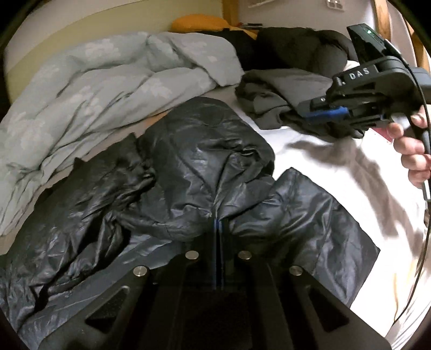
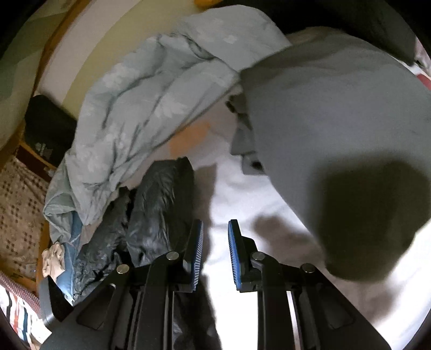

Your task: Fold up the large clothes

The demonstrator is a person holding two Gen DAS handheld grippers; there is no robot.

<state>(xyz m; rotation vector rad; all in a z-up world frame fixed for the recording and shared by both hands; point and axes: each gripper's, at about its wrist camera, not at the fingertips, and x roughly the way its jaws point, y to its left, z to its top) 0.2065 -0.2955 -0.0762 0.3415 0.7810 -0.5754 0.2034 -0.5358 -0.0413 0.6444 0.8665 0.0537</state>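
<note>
The left gripper (image 1: 218, 228) had its jaws closed tight, blue pads pressed together on a fold of the shiny black puffer jacket (image 1: 188, 167), pinching the fabric near the collar, where creases ran up toward the hood. The jacket lay crumpled and spread across the white bed sheet (image 1: 336, 167), one flat panel reaching toward the right and a bunched sleeve toward the left. The right gripper (image 2: 215, 242) hung above the sheet (image 2: 242, 202) with its jaws partly apart and nothing between the ribbed blue pads; from the left wrist view it (image 1: 309, 110) was held up at the right by the person's hand (image 1: 412, 150), a black cable trailing down from it. Beside it a grey cloth garment (image 2: 336, 121) lay in a heap on the sheet, and the jacket (image 2: 156, 210) sat off to its left. A rumpled pale blue-grey duvet with a white floral print (image 1: 94, 88) was bunched along the far side of the bed, touching the jacket's edge, with a dark bundle of clothes (image 1: 296, 45) and an orange pillow (image 1: 199, 23) behind
</note>
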